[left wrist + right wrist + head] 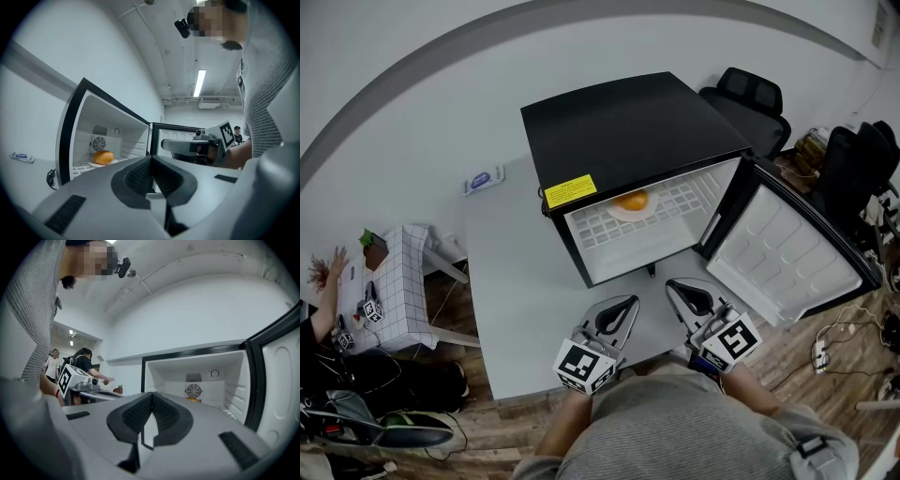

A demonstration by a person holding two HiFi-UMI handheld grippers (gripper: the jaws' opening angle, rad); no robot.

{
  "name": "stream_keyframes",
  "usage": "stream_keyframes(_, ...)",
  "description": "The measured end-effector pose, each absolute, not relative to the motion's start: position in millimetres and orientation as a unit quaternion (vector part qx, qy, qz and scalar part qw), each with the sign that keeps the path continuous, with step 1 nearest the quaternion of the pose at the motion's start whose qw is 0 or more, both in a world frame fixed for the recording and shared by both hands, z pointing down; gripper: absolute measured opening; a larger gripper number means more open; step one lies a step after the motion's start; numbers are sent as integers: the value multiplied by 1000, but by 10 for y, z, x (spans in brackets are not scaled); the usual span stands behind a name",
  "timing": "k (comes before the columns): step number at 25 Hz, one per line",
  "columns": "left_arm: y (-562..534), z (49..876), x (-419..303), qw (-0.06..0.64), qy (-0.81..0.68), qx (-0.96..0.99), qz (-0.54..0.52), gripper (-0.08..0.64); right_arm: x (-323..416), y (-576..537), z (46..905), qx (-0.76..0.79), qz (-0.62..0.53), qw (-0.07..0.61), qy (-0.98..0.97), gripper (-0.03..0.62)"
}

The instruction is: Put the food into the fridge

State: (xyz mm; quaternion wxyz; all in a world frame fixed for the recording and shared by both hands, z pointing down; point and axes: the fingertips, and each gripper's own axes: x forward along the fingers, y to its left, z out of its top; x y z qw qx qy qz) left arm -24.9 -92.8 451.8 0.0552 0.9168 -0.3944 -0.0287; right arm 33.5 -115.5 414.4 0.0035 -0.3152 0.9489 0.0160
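Note:
A black mini fridge [619, 122] stands on the grey table [516, 281] with its door [783, 253] swung open to the right. Inside, on the white shelf, an orange bun [631, 200] lies on a white plate [619, 212]. In the left gripper view the bun [103, 157] sits deep in the fridge near the fan. In the right gripper view only a sliver of the bun [191, 399] shows. My left gripper [632, 301] and right gripper [671, 284] hover side by side just in front of the fridge opening. Both are shut, with nothing between the jaws.
A small blue and white item [483, 178] lies on the table's far left. Black office chairs [750, 98] stand behind the fridge at the right. A low white table [398, 281] and a person's arm [328, 291] are at the left. Cables lie on the wooden floor at the right.

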Motion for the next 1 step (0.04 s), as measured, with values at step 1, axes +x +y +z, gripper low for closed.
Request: stream_keyframes(1,-925,4518,-248,56,-394,917,-28,11,336,-1155,4143,-315,16,3,949,12)
